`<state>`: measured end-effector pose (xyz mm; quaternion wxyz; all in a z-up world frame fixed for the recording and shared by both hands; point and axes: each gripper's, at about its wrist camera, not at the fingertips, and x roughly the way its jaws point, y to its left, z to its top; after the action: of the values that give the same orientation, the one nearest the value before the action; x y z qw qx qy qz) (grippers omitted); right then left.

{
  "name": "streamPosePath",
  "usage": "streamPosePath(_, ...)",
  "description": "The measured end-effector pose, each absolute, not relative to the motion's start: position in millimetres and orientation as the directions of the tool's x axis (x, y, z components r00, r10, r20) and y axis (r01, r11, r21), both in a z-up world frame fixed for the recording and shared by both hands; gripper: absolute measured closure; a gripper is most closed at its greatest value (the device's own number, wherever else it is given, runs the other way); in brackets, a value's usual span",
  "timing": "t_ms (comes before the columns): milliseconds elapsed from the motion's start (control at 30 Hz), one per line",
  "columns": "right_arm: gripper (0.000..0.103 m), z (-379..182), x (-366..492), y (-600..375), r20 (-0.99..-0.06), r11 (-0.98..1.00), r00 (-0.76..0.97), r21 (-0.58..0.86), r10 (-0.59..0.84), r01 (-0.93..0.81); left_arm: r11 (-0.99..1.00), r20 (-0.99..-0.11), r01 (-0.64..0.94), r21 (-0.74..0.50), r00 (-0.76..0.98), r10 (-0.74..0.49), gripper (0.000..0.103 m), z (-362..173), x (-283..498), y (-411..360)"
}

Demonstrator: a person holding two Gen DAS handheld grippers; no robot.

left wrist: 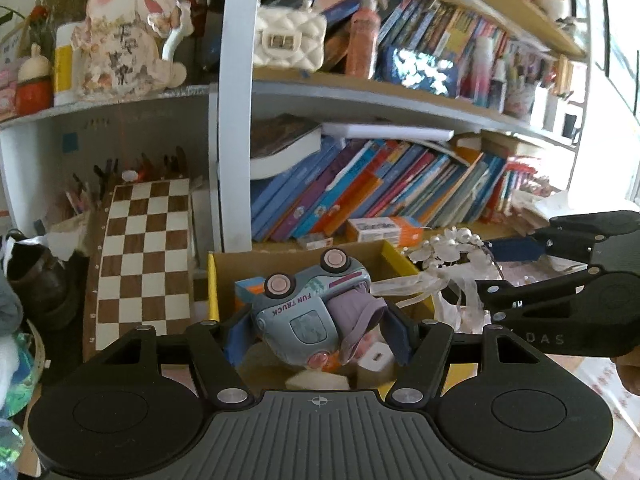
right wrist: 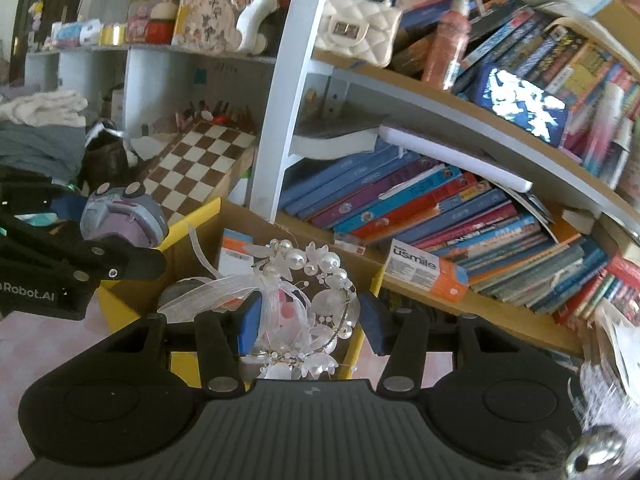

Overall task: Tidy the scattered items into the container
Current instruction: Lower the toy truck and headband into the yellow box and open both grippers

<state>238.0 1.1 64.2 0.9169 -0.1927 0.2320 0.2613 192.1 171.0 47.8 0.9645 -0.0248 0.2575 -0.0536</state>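
Hanging over the open cardboard box, the left gripper clamps a pale blue toy truck between its 2 blue pads; the truck is upside down, wheels up, with "FUN TRUCK" lettering on its side and a purple piece at its rear pressed against the right-hand pad. Below it inside the box lie a small white block and an orange and blue carton.

Just to its right, the right gripper holds a pearl and ribbon headpiece between its blue pads. The headpiece sits in the gap, with white ribbon loops trailing left over the box's yellow rim; whether the pads actually press it or merely flank it cannot be told from either view. From the left wrist view the same headpiece hangs beside the box's right wall, with the right gripper reaching in from the side.

Behind the box stands a white bookshelf packed with leaning books, a "usmile" carton on its lower board, a chessboard propped to the left, and a quilted cream handbag above.
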Motion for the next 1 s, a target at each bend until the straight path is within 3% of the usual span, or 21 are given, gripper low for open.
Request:
streamPosePath(633,0.054,9,318,24,-0.650,0.751,0.655,-0.191,0.386,-0.632,0.997,-0.632,0.072,-0.039,0.771,-0.081,0.036,0,262,167)
streamPosePath(1000,0.053,-13,337,30,-0.706,0.752,0.601,-0.148,0.373,-0.642,0.995,-0.643,0.074,-0.059,0.760,-0.095,0.035,-6,274,167)
